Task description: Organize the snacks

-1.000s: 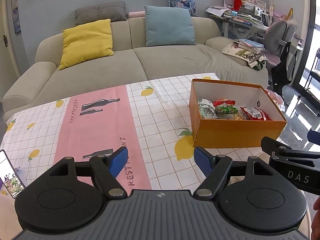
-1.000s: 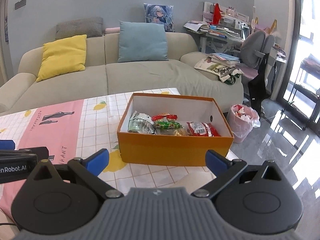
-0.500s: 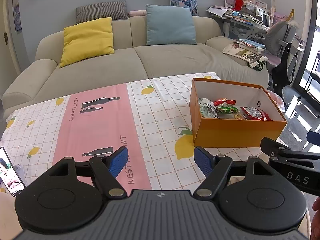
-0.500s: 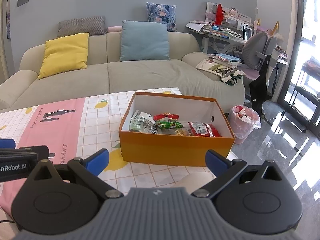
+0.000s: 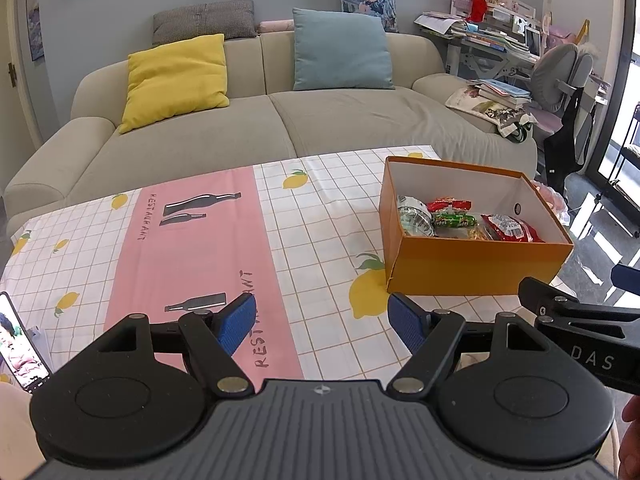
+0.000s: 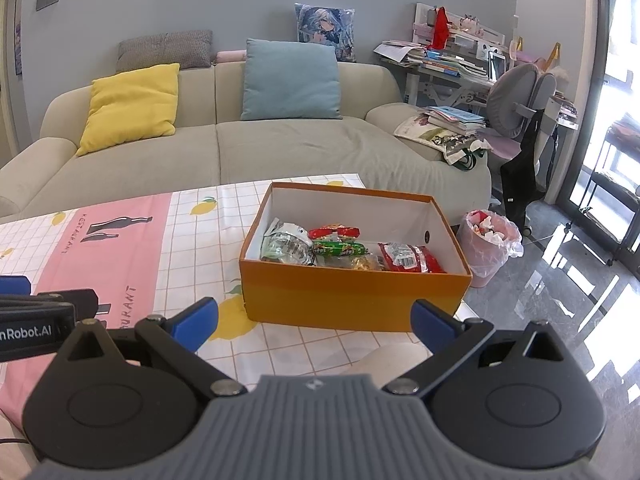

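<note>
Snacks (image 6: 344, 249) fill orange box (image 6: 352, 300); left tongs (image 5: 322, 328) and right tongs (image 6: 314, 325) gape wide, empty.

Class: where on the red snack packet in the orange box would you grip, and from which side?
Probably grip the red snack packet across its narrow middle from above: it lies flat, the orange box walls block sideways approach.

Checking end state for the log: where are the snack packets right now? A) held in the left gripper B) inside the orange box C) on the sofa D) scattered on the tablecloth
B: the snack packets all lie inside the orange box; left gripper and right gripper are both open and hold nothing.
</note>
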`<state>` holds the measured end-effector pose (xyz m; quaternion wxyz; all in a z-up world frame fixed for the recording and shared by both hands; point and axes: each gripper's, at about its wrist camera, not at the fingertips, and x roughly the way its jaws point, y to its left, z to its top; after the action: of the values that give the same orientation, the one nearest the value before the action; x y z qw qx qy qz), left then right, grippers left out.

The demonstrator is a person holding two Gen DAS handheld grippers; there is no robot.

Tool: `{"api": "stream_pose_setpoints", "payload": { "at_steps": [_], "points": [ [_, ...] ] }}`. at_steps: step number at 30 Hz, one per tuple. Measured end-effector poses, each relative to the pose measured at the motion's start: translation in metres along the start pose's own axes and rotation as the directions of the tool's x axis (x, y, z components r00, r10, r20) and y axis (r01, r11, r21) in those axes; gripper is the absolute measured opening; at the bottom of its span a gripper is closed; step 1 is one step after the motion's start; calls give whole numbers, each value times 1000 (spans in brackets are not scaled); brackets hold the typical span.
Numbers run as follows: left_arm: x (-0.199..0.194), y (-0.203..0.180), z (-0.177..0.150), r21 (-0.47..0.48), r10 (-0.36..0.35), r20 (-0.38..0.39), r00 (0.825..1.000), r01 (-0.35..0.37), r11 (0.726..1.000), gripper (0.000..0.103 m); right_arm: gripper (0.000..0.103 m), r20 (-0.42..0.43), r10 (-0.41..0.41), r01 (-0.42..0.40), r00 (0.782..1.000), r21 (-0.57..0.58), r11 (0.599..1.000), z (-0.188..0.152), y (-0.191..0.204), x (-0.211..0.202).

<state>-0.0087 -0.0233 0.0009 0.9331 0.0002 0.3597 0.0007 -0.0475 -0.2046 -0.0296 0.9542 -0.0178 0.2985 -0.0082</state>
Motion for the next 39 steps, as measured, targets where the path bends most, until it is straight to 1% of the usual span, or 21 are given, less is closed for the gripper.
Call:
{"api": "stream_pose_setpoints", "payload": {
  "at_steps": [39],
  "points": [
    [-6,-2,0,-18,9,4,1000,-9,1000,88,100,2,13,-13,1000,-21,1000,0,0,0]
  ]
}}
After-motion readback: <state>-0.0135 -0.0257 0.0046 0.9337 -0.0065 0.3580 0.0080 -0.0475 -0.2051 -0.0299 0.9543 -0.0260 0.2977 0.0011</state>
